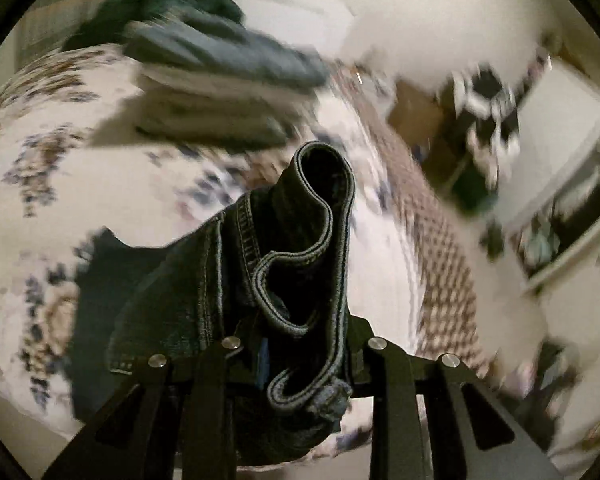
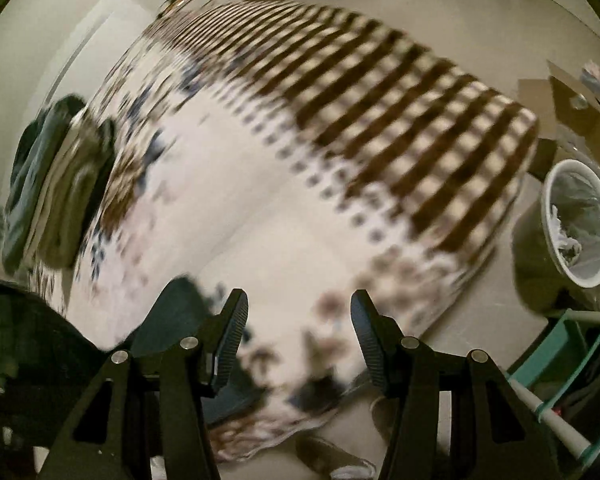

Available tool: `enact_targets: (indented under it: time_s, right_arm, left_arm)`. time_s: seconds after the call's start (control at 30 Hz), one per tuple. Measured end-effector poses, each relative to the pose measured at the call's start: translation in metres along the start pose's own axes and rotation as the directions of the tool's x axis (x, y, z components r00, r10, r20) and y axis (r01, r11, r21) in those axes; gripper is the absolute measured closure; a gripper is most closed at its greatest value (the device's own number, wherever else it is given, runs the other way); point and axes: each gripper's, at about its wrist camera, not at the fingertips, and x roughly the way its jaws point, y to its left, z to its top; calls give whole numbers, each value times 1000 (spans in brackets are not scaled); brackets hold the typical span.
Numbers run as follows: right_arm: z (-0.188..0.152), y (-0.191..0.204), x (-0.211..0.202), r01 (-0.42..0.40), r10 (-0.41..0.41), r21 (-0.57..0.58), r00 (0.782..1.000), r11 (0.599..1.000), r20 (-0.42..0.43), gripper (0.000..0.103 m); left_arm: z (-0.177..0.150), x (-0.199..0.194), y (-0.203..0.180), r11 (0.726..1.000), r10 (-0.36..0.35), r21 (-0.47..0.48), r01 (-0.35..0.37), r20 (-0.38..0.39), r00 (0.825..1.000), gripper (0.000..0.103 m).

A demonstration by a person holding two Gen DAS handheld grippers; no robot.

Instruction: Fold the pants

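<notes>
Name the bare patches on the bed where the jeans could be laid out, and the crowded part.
Free: the pale blanket between the folded clothes stack and the checked end. Crowded: the stack's side. The left claw grips the jeans.

Both wrist views overlook the patterned bed (image 1: 100, 184) closely.

Dim indoor light, heavy motion blur, fisheye vignetting

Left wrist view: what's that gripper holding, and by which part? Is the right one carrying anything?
The left gripper grips dark blue denim pants by a bunched, stitched edge; which part is unclear. The right gripper is open and empty.
</notes>
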Motion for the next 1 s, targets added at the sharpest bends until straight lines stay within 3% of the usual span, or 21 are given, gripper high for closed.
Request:
enact_targets:
  time_s: [0.17, 0.43, 0.5, 0.6, 0.67, 0.7, 0.87, 0.97, 1.0]
  right_arm:
    - [17, -31, 2, 19, -19, 27, 1000, 999, 9, 47]
    - [19, -53, 5, 31, -30, 49, 999, 998, -10, 46]
    - [16, -55, 4, 21, -19, 52, 999, 998, -30, 38]
    - [15, -51, 4, -15, 18, 46, 999, 999, -52, 27]
    - [16, -44, 2, -51, 53, 36, 997, 998, -56, 17]
    - [18, -37, 1, -79, 80, 24, 995, 997, -59, 12]
    - [21, 5, 13, -202, 194, -43, 971, 978, -137, 3]
    - [16, 32, 34, -256, 236, -69, 948, 964, -214, 3]
    - [14, 39, 40, -271, 247, -71, 939, 960, -238, 3]
  left_arm:
    - [-30, 51, -43, 991, 87, 117, -70, -143, 986, 80]
    - [-48, 79, -61, 967, 199, 201, -155, -224, 954, 75]
    - [-46, 77, -64, 968, 204, 195, -158, -248, 947, 71]
    - [-40, 73, -65, 978, 167, 169, -122, -287, 943, 52]
    - [-33, 64, -64, 979, 165, 164, -122, -285, 944, 18]
    - [-28, 57, -63, 977, 174, 170, -130, -276, 945, 15]
    - [-7, 26, -27, 970, 223, 154, -189, -248, 943, 15]
    - [1, 12, 23, 949, 314, 119, -293, -241, 918, 15]
    - [3, 9, 49, 935, 356, 96, -342, -256, 899, 15]
